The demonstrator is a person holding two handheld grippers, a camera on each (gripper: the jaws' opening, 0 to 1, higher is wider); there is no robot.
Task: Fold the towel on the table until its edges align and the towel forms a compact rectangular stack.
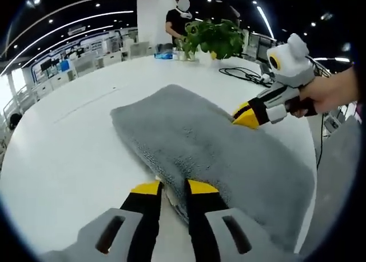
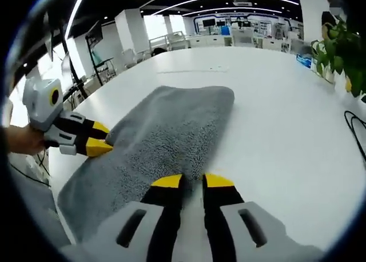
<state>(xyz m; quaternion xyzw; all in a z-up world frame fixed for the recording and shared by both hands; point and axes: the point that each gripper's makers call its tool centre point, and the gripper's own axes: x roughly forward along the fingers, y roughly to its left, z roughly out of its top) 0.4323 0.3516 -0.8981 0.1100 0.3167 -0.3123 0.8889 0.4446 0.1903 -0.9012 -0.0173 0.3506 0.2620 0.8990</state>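
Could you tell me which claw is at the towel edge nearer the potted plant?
The right claw, at the grey terry towel edge facing the green leafy plant; the left claw is opposite.

A grey towel (image 2: pixel 166 139) lies folded on a white table (image 2: pixel 274 119), running from the 8 o'clock area up toward 12. The right gripper (image 2: pixel 192 181) rises from 6 o'clock, its yellow-tipped jaws nearly together at the towel's near edge; whether cloth is pinched cannot be told. At 9 o'clock the left gripper (image 2: pixel 102 137), held by a hand (image 2: pixel 23 141), has its yellow tips touching the towel's left edge. A plant (image 2: pixel 343 47) stands at 2 o'clock and a black cable (image 2: pixel 355 130) lies at 3.
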